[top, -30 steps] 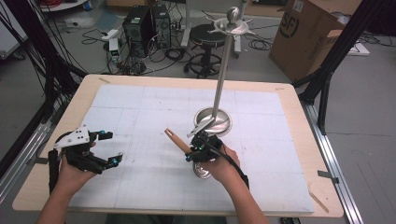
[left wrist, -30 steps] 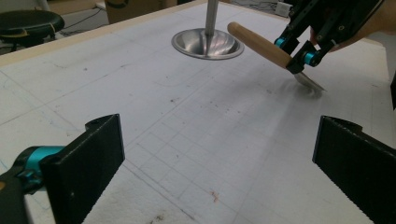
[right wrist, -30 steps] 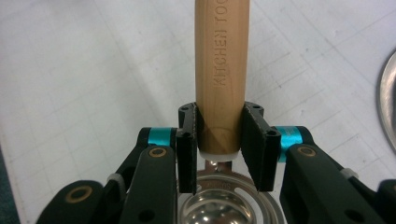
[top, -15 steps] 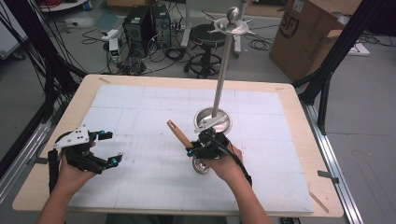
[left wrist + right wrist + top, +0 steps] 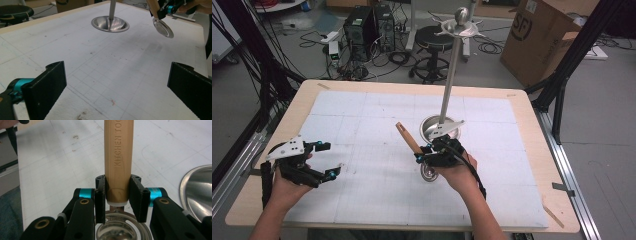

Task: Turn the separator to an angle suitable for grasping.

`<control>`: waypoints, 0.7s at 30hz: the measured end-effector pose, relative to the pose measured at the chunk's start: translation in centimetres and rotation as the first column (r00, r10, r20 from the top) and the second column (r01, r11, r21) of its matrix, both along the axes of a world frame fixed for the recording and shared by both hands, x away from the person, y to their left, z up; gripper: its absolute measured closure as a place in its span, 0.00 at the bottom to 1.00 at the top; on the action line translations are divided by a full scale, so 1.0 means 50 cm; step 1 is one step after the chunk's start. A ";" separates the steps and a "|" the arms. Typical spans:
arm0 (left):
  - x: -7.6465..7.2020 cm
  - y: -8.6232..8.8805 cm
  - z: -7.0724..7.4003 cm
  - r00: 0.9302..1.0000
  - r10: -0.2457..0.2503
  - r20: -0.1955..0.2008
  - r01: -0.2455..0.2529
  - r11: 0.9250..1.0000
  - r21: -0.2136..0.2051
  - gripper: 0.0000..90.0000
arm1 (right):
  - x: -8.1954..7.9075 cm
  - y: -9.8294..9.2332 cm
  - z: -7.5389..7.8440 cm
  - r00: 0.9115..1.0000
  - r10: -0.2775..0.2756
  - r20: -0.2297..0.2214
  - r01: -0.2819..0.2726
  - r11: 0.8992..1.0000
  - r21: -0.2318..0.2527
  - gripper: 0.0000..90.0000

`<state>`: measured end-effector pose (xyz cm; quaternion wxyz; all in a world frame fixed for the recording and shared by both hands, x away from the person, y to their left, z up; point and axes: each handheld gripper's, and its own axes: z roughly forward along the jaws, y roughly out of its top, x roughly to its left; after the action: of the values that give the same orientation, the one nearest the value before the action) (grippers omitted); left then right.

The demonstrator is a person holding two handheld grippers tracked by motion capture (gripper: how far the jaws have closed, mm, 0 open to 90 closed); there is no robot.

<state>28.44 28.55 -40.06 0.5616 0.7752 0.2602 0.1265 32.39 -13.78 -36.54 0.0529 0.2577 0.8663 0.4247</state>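
The right gripper [image 5: 426, 154] clamps the wooden handle of a metal strainer [image 5: 117, 157], apparently lifted clear of the white surface [image 5: 377, 200] beside the stand's round base [image 5: 441, 127]. The left gripper [image 5: 328, 160] rests wide, holding nothing.

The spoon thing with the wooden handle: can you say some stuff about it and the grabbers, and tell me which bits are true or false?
1. The right gripper clamps the wooden handle. True.
2. The handle has no writing on it. False: letters are stamped along it.
3. The left gripper holds a cup. False: its jaws are open, with nothing between them.
4. The steel pole stands in a round metal base. True.
5. The utensil's metal end hangs above the white mat. True.
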 end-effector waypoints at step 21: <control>0.004 0.002 0.007 1.000 -0.006 0.015 0.007 1.000 -0.018 0.03 | 0.006 -0.048 0.026 0.998 -0.031 0.060 0.024 0.994 0.108 0.76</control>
<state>28.66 28.67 -39.71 0.5710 0.7699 0.2544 0.1282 32.71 -16.18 -35.24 0.0717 0.2589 0.8366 0.4775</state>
